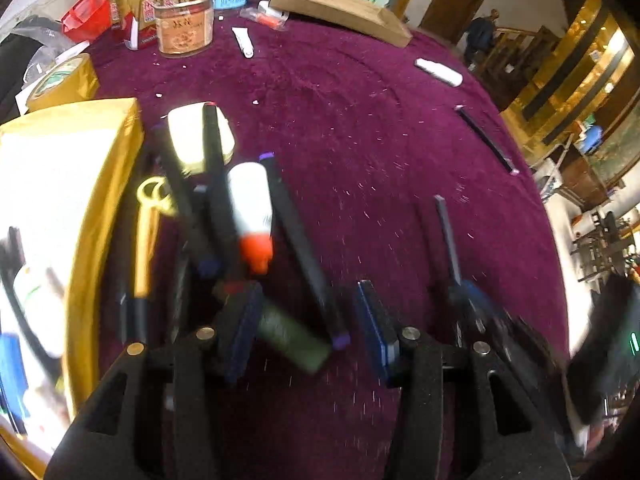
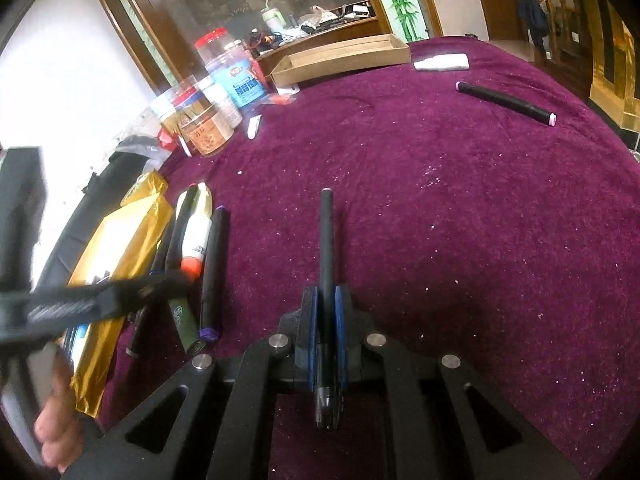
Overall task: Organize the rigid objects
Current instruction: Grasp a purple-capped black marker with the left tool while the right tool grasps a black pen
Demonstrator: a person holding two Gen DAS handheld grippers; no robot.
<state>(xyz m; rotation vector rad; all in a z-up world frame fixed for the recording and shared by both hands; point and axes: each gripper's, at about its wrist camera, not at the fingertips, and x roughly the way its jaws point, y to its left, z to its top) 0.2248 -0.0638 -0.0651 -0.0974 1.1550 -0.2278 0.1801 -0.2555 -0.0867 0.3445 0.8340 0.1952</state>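
A thin black pen [image 2: 327,240] is clamped between the blue pads of the right gripper [image 2: 326,312], its shaft pointing forward past the fingertips and its butt end reaching back between the gripper's arms. It is held above the purple cloth [image 2: 440,220], clear of the other things.

To the left of the pen a cluster of markers [image 2: 214,268] lies on the cloth beside a gold box [image 2: 120,240]. In the cluster are seen a black marker with purple ends [image 1: 304,248], a white bottle with an orange cap [image 1: 254,208], a dark green tube [image 1: 292,336], and further black markers crossing one another (their number cannot be told through the blur). A yellow-handled tool [image 1: 146,232] lies between the cluster and the box wall.

The left gripper [image 1: 308,328] is held over the near end of this cluster. Its jaws stand apart, and the green tube and the purple end of the marker are seen between the pads; no pad is seen pressing on either. In the right wrist view the left gripper [image 2: 120,294] is blurred, and a hand [image 2: 56,420] is seen on its grip.

Well beyond the pen, another black marker with a pink tip [image 2: 506,103] lies alone on the cloth, and a white tube [image 2: 442,62] lies past it. A flat cardboard box [image 2: 340,58] lies at the far edge of the cloth, and jars [image 2: 208,128] stand to the left of it. A small white tube [image 2: 254,126] lies just beside the jars.
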